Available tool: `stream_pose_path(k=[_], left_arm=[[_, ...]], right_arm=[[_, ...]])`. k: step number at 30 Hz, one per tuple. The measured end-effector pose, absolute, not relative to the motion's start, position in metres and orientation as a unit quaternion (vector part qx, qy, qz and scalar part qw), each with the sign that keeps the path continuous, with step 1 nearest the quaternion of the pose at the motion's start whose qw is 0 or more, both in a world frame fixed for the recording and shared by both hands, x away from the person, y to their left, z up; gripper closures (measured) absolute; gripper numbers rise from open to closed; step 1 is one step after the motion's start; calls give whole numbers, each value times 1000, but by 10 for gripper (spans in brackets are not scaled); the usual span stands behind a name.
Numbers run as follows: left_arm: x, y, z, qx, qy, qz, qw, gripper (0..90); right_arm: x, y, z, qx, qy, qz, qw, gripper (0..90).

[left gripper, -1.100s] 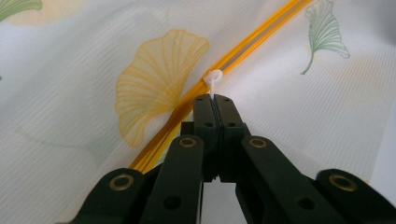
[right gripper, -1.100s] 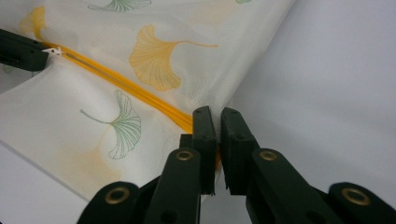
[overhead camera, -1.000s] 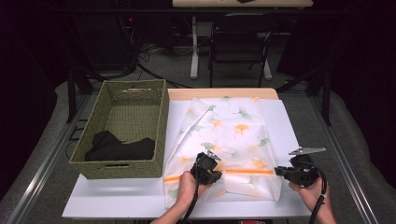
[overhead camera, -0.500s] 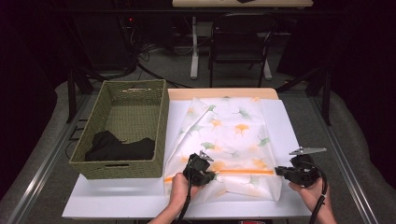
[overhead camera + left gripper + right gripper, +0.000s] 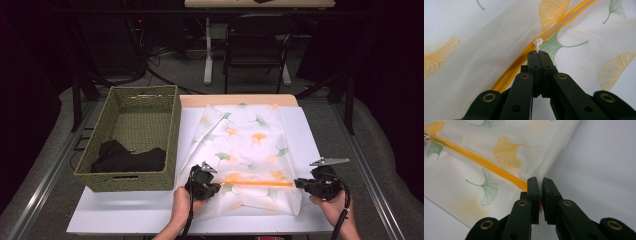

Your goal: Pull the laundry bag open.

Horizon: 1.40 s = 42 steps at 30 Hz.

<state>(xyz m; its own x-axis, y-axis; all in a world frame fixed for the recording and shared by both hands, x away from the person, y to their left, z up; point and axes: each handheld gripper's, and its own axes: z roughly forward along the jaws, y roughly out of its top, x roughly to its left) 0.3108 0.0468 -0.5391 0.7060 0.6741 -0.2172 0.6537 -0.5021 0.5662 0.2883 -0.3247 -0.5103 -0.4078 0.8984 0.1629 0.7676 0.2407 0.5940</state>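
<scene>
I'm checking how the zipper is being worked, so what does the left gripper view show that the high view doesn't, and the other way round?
The left gripper view alone shows the white zipper pull pinched between the shut jaws of the left gripper, and the two orange zipper tracks parting just behind it. The high view alone shows the woven basket with a black garment inside, the right gripper at the bag's right edge, and both hands. Both show the leaf-printed mesh bag and its orange zipper.
</scene>
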Motion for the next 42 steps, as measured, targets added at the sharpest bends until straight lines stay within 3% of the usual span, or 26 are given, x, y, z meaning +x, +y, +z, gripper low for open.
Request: stream_pose_path(k=[42], left_arm=[[294,103,-536,850,423,38,312,900]], right_arm=[[288,-325,-510,536,778,310,107,856]])
